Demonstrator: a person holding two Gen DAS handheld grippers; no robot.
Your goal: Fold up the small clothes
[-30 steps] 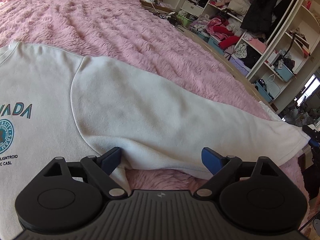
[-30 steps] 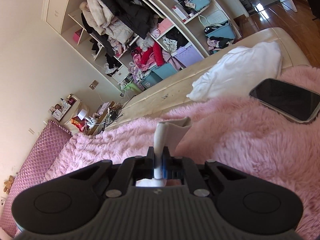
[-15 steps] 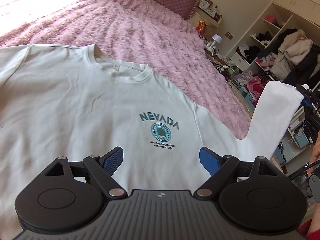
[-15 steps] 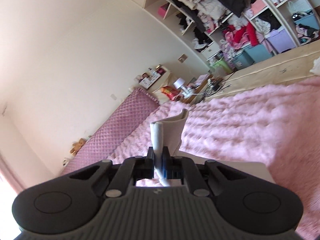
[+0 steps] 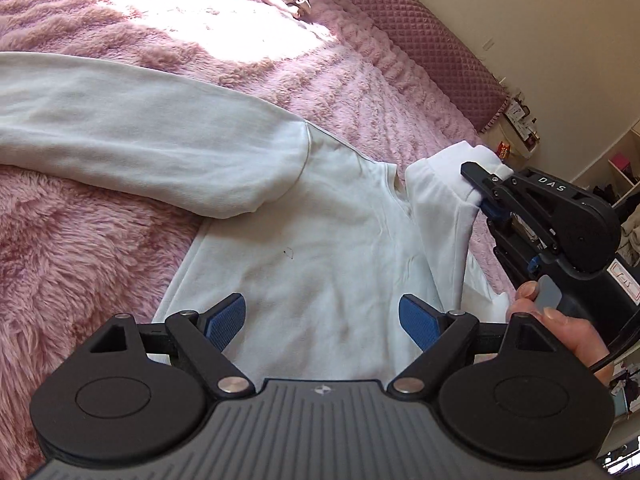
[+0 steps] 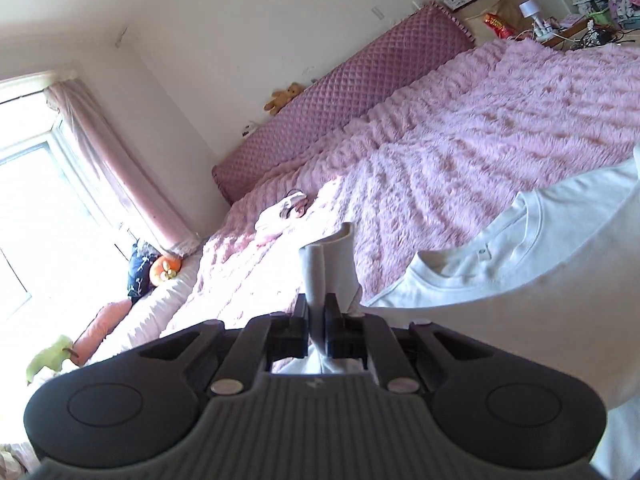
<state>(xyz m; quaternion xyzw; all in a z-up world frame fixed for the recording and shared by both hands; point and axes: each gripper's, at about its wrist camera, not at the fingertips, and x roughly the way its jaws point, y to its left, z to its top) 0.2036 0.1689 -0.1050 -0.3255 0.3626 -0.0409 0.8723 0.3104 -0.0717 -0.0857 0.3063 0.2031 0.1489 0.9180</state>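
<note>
My right claw (image 6: 316,320) clamped on the cuff (image 6: 330,264) of the white sweatshirt (image 5: 320,248), that sleeve lifted across the chest, my left claw (image 5: 322,320) spread wide and empty just above the body, sweatshirt spread flat on the pink furry bed (image 5: 80,248), other sleeve stretched out sideways

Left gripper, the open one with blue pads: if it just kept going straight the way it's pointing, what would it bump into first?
Most likely the white sweatshirt spread on the pink bed: the left gripper tilts down toward its body panel, nothing between. Depth is hard to judge.
</note>
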